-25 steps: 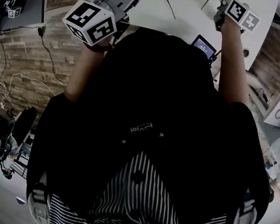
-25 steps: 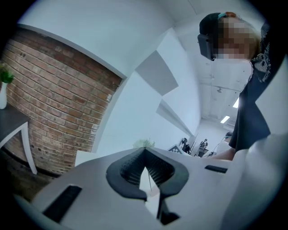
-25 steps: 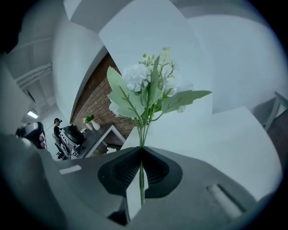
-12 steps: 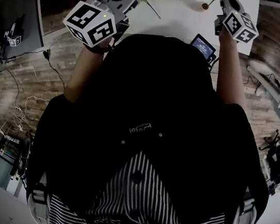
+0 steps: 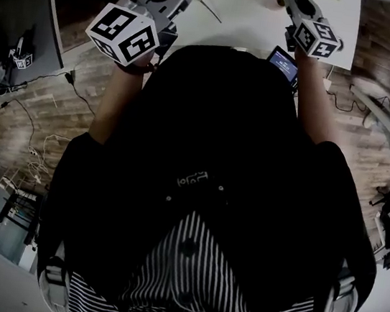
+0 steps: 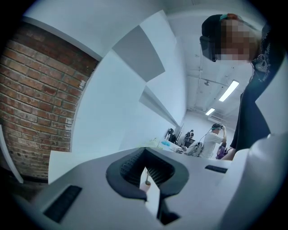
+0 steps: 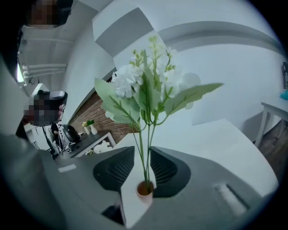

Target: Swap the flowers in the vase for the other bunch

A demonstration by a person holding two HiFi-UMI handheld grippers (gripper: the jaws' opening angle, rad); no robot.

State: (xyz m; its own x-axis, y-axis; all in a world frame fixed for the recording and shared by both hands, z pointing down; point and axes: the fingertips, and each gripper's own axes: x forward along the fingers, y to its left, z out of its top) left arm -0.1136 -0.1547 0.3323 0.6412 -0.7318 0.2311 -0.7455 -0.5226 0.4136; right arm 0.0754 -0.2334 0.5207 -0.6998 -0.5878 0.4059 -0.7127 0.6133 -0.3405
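Seen from above, a person in a black top point(image 5: 212, 140) leans over a white tabletop point(image 5: 245, 17), holding 1 grey 2-jaw gripper in each hand. The right gripper point(image 7: 142, 152) points at a small terracotta-coloured vase point(image 7: 145, 188) standing upright on the table. A bunch of white flowers with broad green leaves point(image 7: 144, 85) sits in that vase, its thin stems rising through the gap between the jaws. Those jaws have just been opening and stand slightly apart, not pressing on the stems. The left gripper point(image 6: 144, 152) has its jaw tips drawn together; whether anything sits between them is too small to tell. A thin loose stem point(image 5: 208, 7) lies on the table just beside it.
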